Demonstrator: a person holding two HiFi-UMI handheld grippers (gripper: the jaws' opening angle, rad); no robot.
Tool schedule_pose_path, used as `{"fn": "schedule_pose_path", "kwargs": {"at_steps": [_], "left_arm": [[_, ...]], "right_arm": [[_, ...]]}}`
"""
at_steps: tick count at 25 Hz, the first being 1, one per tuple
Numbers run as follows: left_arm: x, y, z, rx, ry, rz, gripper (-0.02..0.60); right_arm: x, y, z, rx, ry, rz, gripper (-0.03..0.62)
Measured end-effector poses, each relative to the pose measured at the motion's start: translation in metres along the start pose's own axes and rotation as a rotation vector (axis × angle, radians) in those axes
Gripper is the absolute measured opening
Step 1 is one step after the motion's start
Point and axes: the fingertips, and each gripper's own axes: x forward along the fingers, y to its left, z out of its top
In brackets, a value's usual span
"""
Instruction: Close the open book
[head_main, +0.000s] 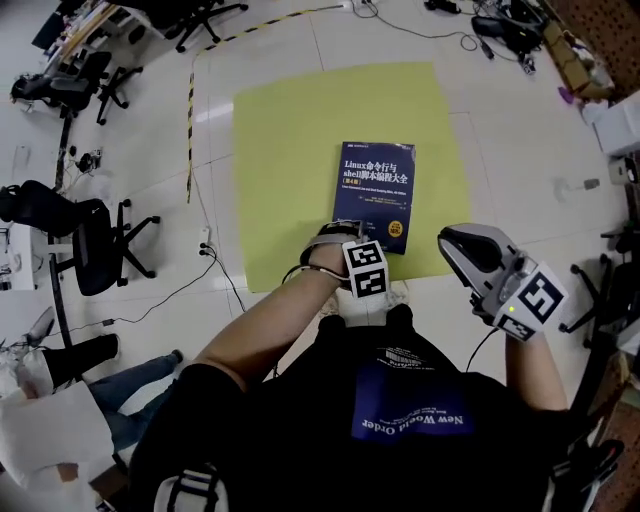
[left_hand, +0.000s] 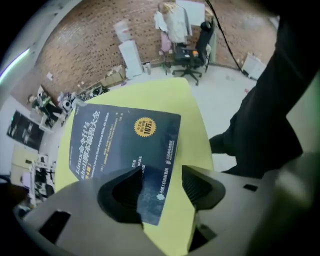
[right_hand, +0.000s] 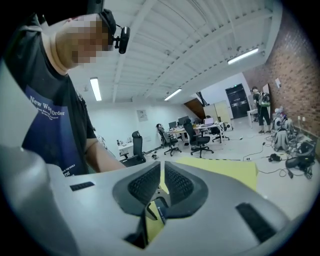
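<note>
Left jaws wide, book (left_hand: 125, 140) corner apparently hidden.

Yellow mat (head_main: 290, 150) lies bare around the book (head_main: 375, 195); office chair (head_main: 95, 240) seemingly well apart.

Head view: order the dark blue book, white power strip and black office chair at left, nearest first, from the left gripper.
1. Dark blue book, just beneath the left gripper.
2. White power strip, floor to the left.
3. Black office chair, farther left.
</note>
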Motion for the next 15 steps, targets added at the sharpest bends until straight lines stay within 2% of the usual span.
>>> {"fn": "schedule_pose_path", "kwargs": {"at_steps": [3, 6, 9, 12, 15], "left_arm": [[-0.038, -0.005, 0.016, -0.213, -0.247, -0.119, 0.242], [-0.109, 0.006, 0.022, -0.390, -0.526, -0.160, 0.241], [-0.201, 0.043, 0.008, -0.560, -0.837, -0.122, 0.241], [-0.294, 0.065, -0.025, -0.742, -1.154, -0.070, 0.241], [-0.356, 0.077, -0.069, -0.889, -1.353, 0.040, 0.241]], "right_arm": [[-0.005, 0.007, 0.016, 0.017, -0.023, -0.006, -0.002], [-0.008, 0.010, 0.036, 0.010, -0.053, -0.016, -0.002], [0.003, 0.009, 0.063, -0.044, -0.065, -0.024, -0.002], [0.012, 0.019, 0.082, -0.061, -0.062, -0.027, -0.002], [0.018, 0.026, 0.098, -0.072, -0.079, -0.012, -0.002]]}}
